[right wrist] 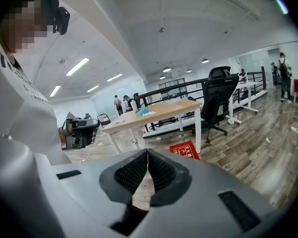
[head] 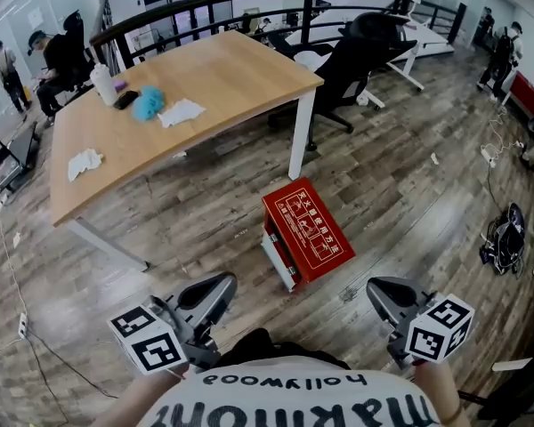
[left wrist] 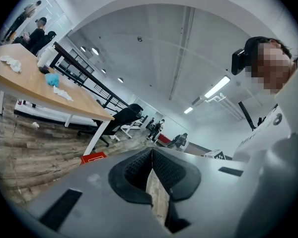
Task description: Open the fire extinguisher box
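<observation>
A red fire extinguisher box [head: 305, 230] lies on the wood floor beside a table leg, its lid with white print facing up and closed. The same box shows small in the left gripper view [left wrist: 93, 158] and the right gripper view [right wrist: 185, 150]. My left gripper [head: 215, 290] hangs low at the left, short of the box, jaws shut and empty. My right gripper [head: 384, 294] hangs at the right, also short of the box, jaws shut with nothing between them. In both gripper views the pads meet at the tips [left wrist: 152, 149] [right wrist: 147, 150].
A wooden table [head: 240, 78] stands behind the box with a blue cloth [head: 148, 103], tissues and a bottle on it. A black office chair [head: 360, 56] sits to its right. Cables and a bag [head: 505, 237] lie at the far right. People stand in the background.
</observation>
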A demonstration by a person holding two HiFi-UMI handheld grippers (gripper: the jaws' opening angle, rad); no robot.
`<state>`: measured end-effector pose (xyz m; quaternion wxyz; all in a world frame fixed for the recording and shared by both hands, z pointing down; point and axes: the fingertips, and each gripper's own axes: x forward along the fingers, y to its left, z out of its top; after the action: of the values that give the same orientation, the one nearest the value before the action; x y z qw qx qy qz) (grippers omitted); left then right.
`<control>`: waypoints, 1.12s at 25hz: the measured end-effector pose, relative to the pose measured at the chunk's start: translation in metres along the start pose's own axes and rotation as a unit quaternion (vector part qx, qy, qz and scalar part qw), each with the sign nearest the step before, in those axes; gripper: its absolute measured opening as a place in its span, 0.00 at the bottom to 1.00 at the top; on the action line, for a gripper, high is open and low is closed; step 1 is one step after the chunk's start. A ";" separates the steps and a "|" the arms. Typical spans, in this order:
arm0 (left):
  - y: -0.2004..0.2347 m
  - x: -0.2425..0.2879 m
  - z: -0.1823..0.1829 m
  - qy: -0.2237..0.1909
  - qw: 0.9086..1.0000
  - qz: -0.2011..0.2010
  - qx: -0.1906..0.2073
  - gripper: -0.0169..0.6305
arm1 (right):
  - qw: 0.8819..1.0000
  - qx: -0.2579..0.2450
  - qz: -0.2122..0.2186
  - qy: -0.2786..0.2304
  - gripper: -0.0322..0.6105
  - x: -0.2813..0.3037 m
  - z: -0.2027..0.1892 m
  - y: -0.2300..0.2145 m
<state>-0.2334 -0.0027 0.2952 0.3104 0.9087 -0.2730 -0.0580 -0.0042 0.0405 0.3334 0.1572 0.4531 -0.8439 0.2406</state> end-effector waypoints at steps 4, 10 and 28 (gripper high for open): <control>0.005 0.000 0.000 -0.004 1.000 0.001 0.000 0.04 | 1.000 -0.009 0.004 -0.001 0.06 0.009 0.006 -0.001; 0.009 0.004 -0.006 0.001 1.000 0.002 -0.014 0.04 | 1.000 -0.010 0.008 0.010 0.06 0.010 0.002 0.000; 0.029 0.100 0.006 -0.005 0.999 0.021 -0.038 0.04 | 0.999 -0.017 0.034 0.036 0.06 0.034 0.036 -0.088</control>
<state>-0.1642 -0.0779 0.3144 0.3439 0.8903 -0.2910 -0.0668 0.0497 -0.0450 0.3430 0.1872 0.4124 -0.8564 0.2478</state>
